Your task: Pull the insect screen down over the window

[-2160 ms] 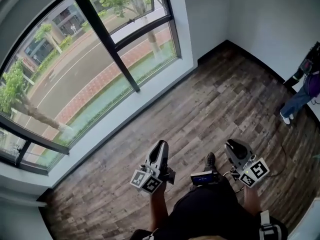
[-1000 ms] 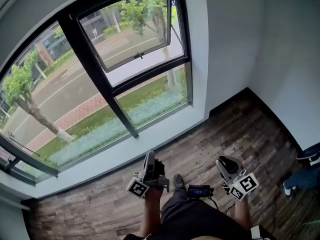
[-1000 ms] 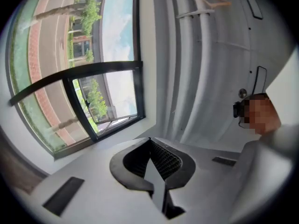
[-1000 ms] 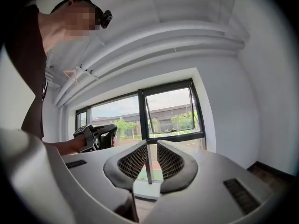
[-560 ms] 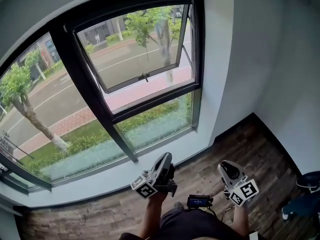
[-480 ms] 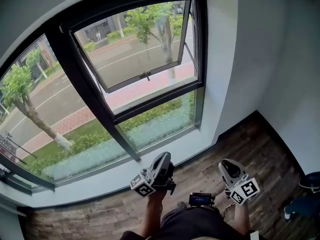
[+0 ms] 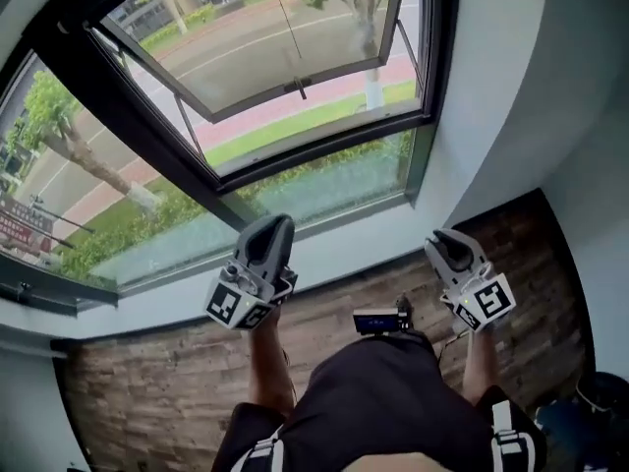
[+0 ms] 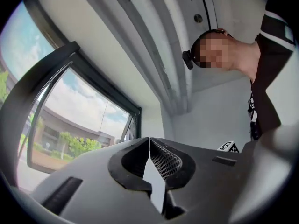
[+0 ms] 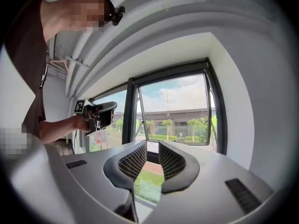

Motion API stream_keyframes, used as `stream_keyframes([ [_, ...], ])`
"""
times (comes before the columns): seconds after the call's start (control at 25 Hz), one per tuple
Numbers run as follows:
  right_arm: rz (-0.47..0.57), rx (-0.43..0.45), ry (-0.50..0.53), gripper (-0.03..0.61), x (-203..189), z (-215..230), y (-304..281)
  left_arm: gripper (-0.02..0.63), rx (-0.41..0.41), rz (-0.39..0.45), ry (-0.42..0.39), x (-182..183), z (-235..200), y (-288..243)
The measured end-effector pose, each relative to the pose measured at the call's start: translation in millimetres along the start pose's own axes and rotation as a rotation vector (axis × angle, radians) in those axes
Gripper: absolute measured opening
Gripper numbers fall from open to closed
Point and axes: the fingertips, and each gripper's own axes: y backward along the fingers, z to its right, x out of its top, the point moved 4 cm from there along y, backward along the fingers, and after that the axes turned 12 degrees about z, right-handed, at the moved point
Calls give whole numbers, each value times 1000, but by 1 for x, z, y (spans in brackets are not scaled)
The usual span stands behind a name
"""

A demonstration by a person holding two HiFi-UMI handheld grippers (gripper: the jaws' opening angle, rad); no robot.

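Both tongs are hovering empty below the window [image 7: 334,170]: left tongs [image 7: 267,224] pressed together, right tongs [image 7: 444,240] slightly spread. The thin pull cord [image 7: 285,23] is hanging vertically, above and ahead, nearer the left. The insect screen is not showing and is probably rolled up at the frame top.

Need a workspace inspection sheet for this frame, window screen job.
Surface: wood-plank floor; white sill below the window.
Job's things: window sash tilted open outward; thin cord hangs in the opening; no screen drawn over it.
Clutter: nothing seen.
Grippers: left gripper shut, empty; right gripper open, empty; neither touches the window.
Cables: thin wire by the small device at the person's waist.
Surroundings: white wall; trees outside.
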Motion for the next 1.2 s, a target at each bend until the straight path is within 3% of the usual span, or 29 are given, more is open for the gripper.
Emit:
stream_keyframes([
  [0.08,2,55,6,60,4,31,-14,0,45,-14,-88,-2,-9,-24],
  [0.28,2,159,-9,60,-12,106,-52,0,141,-141,-318,-31,-38,-69],
  [0.48,12,236,73,60,-13,156,-94,0,125,-261,-534,-41,-62,-106],
  [0.52,18,248,114,60,-5,162,-102,12,109,-289,-586,-37,-67,-114],
  [0.6,36,262,214,60,19,173,-124,114,80,-345,-693,-24,-79,-132],
  [0.68,58,264,317,60,49,180,-151,137,68,-382,-794,-4,-98,-152],
  [0.92,106,203,688,60,141,191,-250,140,134,-402,-1196,66,-181,-231],
  [1.04,145,182,891,73,186,185,-308,140,141,-430,-1324,98,-221,-264],
  [1.2,154,148,1128,103,237,171,-379,140,106,-497,-1480,115,-257,-306],
])
